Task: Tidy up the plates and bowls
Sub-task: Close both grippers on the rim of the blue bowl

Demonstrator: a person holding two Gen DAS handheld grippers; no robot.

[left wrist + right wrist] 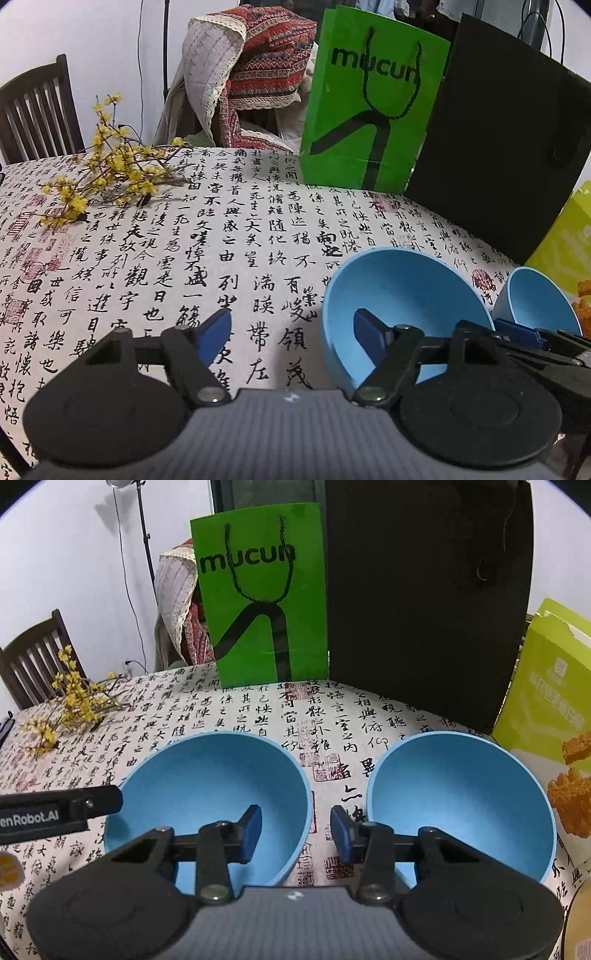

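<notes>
Left tool jaws apart, right tool jaws apart, both angled downward

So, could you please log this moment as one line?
left gripper: open, astride left wall of left bowl | right gripper: open, astride its right wall | right bowl: standing separately

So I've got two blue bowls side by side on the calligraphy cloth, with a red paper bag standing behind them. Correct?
Not quite: the paper bag is green, not red, as the right wrist view shows. The rest holds: two blue bowls, left bowl and right bowl, sit side by side on the calligraphy cloth, with the bag standing behind them.
</notes>
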